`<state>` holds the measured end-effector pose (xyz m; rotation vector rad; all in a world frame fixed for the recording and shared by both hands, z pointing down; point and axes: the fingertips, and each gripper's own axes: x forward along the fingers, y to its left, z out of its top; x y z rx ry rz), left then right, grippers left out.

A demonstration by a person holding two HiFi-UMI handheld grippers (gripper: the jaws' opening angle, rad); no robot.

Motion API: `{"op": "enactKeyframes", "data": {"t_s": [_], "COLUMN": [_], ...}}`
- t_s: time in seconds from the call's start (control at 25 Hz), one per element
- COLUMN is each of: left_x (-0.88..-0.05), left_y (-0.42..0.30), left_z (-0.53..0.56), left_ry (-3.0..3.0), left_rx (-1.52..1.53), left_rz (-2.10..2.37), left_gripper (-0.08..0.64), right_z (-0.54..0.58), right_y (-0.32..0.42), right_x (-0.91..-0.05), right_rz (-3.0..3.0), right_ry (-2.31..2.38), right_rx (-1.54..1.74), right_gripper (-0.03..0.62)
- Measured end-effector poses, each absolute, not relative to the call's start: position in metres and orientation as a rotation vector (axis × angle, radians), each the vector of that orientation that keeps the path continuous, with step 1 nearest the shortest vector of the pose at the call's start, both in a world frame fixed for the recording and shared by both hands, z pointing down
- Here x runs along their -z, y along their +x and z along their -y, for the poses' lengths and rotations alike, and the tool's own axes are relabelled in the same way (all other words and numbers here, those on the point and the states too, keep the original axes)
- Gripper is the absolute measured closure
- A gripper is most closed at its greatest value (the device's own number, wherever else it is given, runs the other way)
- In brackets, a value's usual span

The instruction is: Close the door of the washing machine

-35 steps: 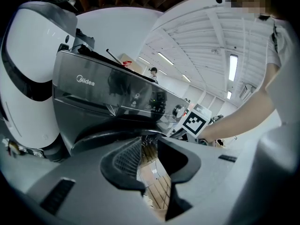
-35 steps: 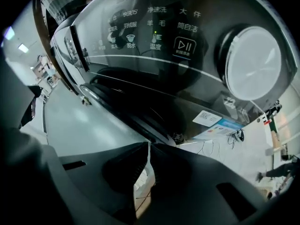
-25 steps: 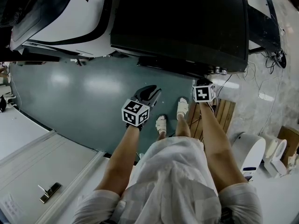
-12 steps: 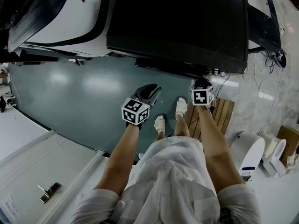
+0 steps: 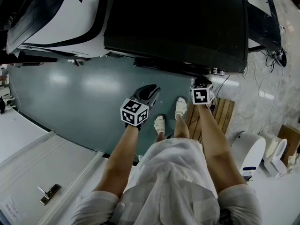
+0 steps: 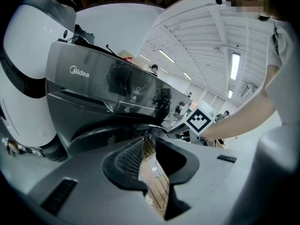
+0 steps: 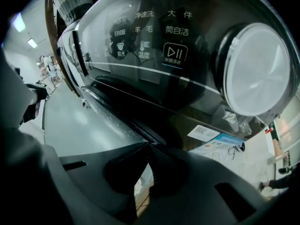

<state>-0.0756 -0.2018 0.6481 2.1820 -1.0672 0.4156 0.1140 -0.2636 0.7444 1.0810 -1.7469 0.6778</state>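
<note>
The washing machine (image 5: 178,27), a dark front-loader, is seen from above at the top of the head view, and everything else is placed from it. Its glossy control panel (image 6: 108,86) is seen in the left gripper view. Under the panel the door (image 6: 93,131) appears as a dark curved band on the machine's front. Whether the door is latched cannot be told.

The left gripper (image 6: 149,139) is held out in front of the machine, over the teal floor (image 5: 79,93) and apart from the cabinet. Its jaws have just been closing and are now parted by a narrow gap. Nothing is caught between them, and only a wooden slatted board (image 5: 226,112) is seen through the gap.

The right gripper (image 7: 147,146) is held close under the panel's right end, below the white dial (image 7: 255,69). Its jaws are pressed together at the tips with nothing pinched. Whether the tips touch the machine cannot be told.

Two sandalled feet (image 5: 161,123) are planted on the floor in front of the machine, between the two grippers. A white appliance (image 5: 61,18) with black trim is set just beside the machine's left side.
</note>
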Motion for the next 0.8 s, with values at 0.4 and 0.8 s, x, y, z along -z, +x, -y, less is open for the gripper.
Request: {"op": "enactKeyframes", "data": {"t_s": [0.4,0.8], "left_x": [-0.644,-0.633], "left_y": [-0.078,-0.086], "left_z": [0.194,0.189], "left_ry": [2.169,2.163], "left_rx": [-0.417,-0.406], "left_rz": [1.097,1.132], "left_gripper": [0.474,0.476], "right_z": [0.263,0.263], "right_y": [0.117,0.120], "right_x": [-0.745,-0.735], "right_rz": [1.757,1.766], "right_ry": [1.065,1.052], "right_rx": [-0.662,-0.652], "right_gripper": [0.565,0.565]}}
